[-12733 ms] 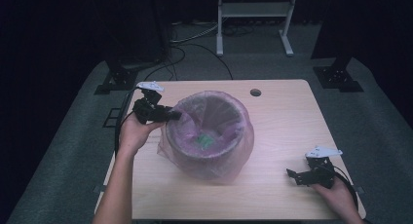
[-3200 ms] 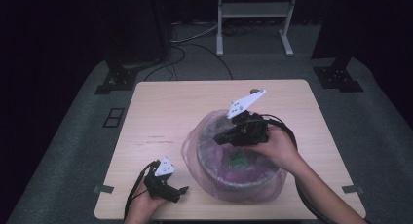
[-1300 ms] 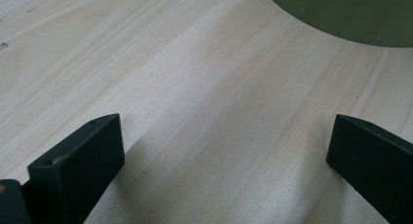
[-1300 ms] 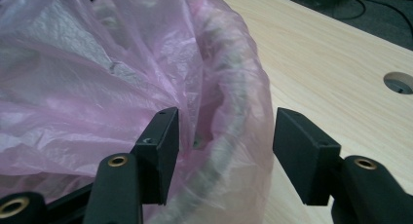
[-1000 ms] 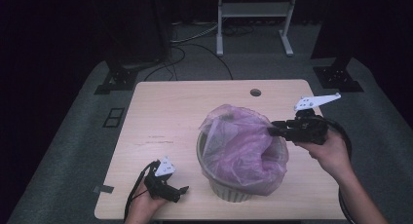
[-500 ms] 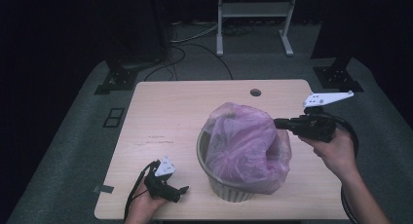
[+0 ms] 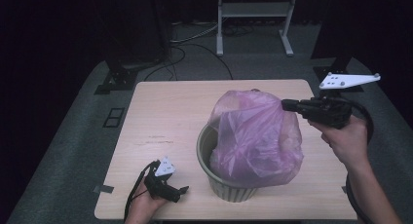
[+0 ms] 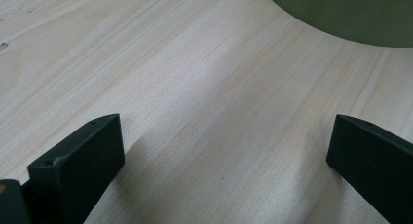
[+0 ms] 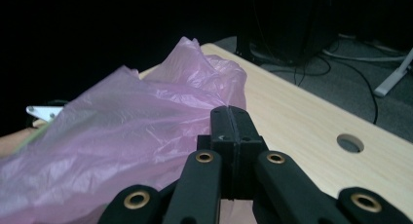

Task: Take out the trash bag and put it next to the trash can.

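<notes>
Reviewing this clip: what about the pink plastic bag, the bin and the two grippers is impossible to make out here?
- Contents of the round grey-green bin: high view, covered by the translucent pink plastic bag.
- Bin's right rim: high view, draped by the bag.
- Bag film between the shut right gripper: right gripper view, hidden by its own jaws.
- Left gripper: high view, too small and dark to read; the left gripper view shows it open over the wooden table.

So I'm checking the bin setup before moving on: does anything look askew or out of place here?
Yes. The thin pink plastic bag is not seated in the round grey-green bin: it bulges above the rim and droops over the right side. The right gripper is shut on its edge. The left gripper rests open on the wooden table.
</notes>
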`<state>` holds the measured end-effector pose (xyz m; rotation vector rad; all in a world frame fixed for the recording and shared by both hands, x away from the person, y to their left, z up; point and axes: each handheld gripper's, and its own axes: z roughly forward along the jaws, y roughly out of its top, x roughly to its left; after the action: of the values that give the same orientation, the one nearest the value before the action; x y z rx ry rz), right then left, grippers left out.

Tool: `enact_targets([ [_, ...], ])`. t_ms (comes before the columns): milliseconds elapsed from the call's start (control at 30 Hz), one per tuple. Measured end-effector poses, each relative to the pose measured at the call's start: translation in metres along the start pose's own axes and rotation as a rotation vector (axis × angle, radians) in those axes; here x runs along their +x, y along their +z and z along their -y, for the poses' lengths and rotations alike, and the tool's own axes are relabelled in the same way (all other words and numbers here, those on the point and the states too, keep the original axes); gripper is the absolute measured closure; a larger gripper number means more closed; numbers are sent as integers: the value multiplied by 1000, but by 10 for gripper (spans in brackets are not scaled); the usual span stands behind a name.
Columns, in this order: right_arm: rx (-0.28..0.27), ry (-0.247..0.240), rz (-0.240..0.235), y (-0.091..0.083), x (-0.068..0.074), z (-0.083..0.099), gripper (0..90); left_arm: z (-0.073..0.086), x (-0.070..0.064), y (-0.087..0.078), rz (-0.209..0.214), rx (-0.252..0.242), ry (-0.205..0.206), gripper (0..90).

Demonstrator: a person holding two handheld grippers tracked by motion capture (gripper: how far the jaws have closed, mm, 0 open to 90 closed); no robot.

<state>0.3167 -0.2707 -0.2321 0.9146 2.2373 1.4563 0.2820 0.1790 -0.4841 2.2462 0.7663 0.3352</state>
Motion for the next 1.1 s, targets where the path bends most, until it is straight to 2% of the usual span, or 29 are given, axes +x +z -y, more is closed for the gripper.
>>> enact_targets([
  [267,-57,-26,18,-11,2,-29,900,0,0,0,0,0,0,0],
  [633,-146,-65,44,-31,4,-81,900,0,0,0,1,-1,-1,0],
  [833,-189,-75,70,-43,3,-106,900,0,0,0,1,1,0,0],
  [1100,-272,-70,113,-67,-1,-138,900,0,0,0,1,3,2,0],
])
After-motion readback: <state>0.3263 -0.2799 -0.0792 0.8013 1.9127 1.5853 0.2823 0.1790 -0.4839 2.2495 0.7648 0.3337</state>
